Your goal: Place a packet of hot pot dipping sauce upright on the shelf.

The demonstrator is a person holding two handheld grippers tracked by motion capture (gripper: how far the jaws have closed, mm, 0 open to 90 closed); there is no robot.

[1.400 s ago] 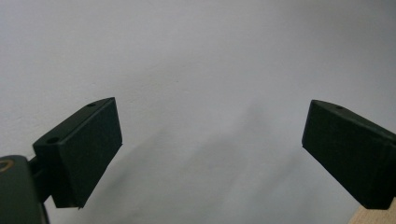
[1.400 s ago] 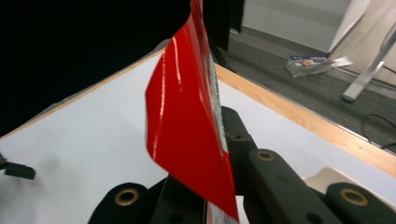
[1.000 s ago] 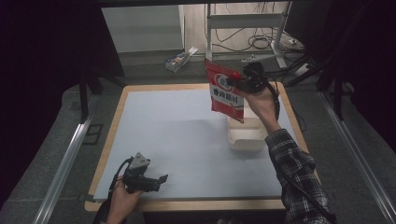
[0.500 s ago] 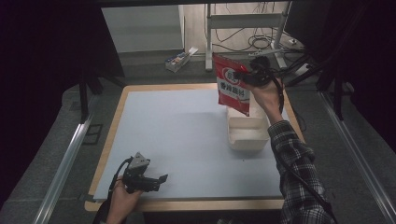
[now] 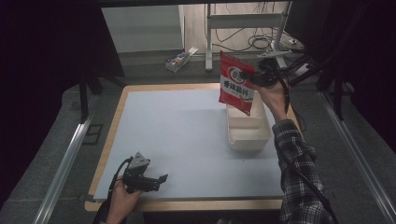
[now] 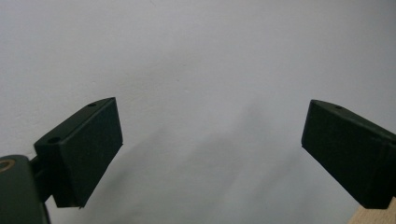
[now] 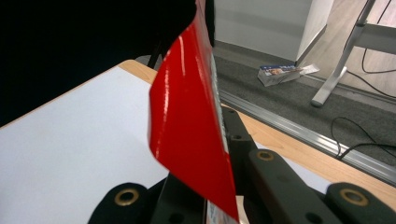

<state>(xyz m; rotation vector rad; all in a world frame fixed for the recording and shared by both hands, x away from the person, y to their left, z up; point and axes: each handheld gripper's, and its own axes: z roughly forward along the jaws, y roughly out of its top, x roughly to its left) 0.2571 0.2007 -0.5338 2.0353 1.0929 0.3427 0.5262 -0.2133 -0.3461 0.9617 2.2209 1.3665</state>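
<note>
A: Right gripper (image 5: 256, 77) — fingers clamped on top edge of red snack packet (image 5: 236, 84), raised above far end of white plastic tub (image 5: 247, 128). Why so high?

B: Prob for clearance: packet hangs freely, bottom corner over tub's far rim, not touching as far as visible. Held by edge so body dangles straight for a drop-in. Judged step: lining up before lowering.

A: Right gripper view?

B: Packet (image 7: 191, 121) pinched between the black fingers, glossy red face edge-on to cam, tilted a bit. Grip looks firm, no slack seen.

A: Tub placement?

B: Right side of worktop (image 5: 173, 140), long axis running away from person, open top up, looks empty. Close to right arm, so short reach.

A: Left gripper (image 5: 156, 181)?

B: Parked low at near-left edge of worktop, well apart from tub. Fingers spread wide, nothing between them; left gripper view confirms — both fingers (image 6: 84, 149) apart over bare white surface. Idle, likely kept out of the way; no second hold needed for a light packet.

A: Risk?

B: Packet wider than tub's short side maybe — could snag on rim if not turned lengthwise.
</note>
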